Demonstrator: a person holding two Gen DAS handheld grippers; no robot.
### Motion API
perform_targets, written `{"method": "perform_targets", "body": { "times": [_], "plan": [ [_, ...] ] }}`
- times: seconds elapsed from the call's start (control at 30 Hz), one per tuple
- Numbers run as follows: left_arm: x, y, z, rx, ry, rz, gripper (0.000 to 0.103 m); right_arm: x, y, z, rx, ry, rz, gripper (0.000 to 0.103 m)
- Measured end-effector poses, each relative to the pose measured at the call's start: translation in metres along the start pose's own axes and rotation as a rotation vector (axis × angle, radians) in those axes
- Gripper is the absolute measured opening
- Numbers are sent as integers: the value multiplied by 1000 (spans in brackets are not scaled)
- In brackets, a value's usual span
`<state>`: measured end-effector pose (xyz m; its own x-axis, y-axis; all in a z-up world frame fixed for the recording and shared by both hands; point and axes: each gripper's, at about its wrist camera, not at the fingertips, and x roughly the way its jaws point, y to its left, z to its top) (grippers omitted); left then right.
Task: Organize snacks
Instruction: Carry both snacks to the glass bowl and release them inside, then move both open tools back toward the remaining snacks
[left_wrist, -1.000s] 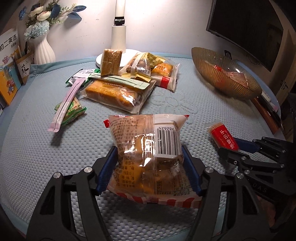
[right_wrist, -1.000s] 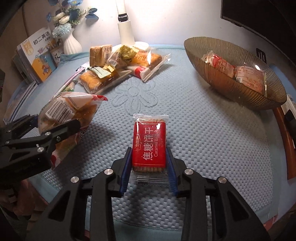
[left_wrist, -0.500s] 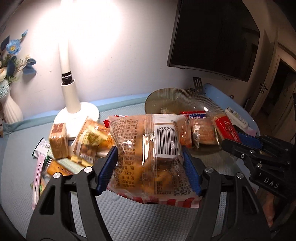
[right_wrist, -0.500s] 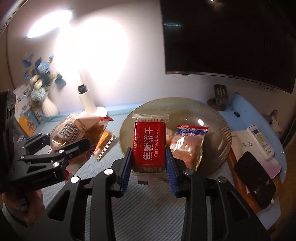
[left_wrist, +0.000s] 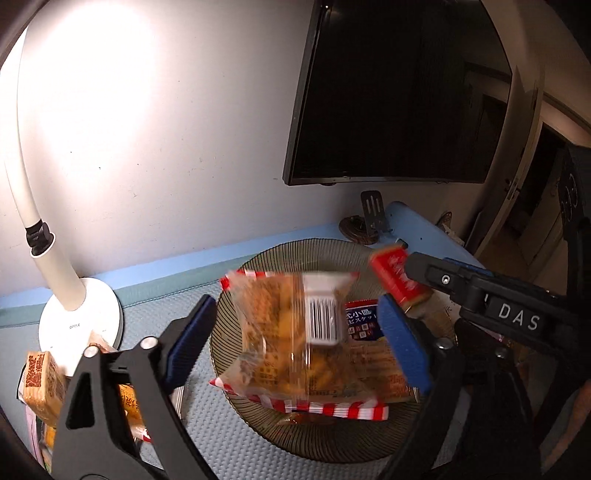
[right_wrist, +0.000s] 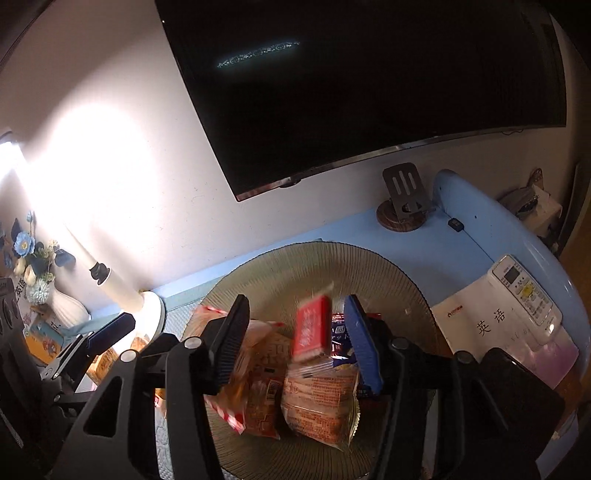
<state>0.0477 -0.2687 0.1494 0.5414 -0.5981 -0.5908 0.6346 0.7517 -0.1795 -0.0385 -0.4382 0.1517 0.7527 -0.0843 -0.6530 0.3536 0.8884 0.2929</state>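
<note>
Bread bag (left_wrist: 295, 339), blurred, hangs over the ribbed bowl (left_wrist: 258, 266) between the left gripper's (left_wrist: 295, 339) spread fingers (left_wrist: 402, 343), no longer pinched; light, crinkly and soft, it is best taken across its middle.

Right view: the red biscuit packet (right_wrist: 312, 328), stiff and slick, sits blurred between the right gripper's (right_wrist: 299, 339) parted fingers (right_wrist: 360, 343) above the bowl's packets (right_wrist: 321, 398); contact is unclear.

Snack packets (right_wrist: 317, 398) in the bowl (right_wrist: 399, 273), lamp (right_wrist: 147, 306) to its left.
</note>
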Motion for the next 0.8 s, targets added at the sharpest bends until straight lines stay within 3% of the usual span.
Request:
{"method": "perform_targets", "body": {
  "times": [0.23,0.5,0.6,0.8],
  "plan": [
    [-32,14,-18,-38,-2,4,91,-25,4,-31,3,28,44,52],
    [-112,34,-56,-99,-56,62,94,-57,69,-79,-112,68,167,53],
    [-143,56,-91,-172,-73,120,94,-49,105,-117,-197,124,197,53],
    [-196,110,-165,-266,-62,319,94,-14,160,-177,-298,242,247,53]
  ]
}}
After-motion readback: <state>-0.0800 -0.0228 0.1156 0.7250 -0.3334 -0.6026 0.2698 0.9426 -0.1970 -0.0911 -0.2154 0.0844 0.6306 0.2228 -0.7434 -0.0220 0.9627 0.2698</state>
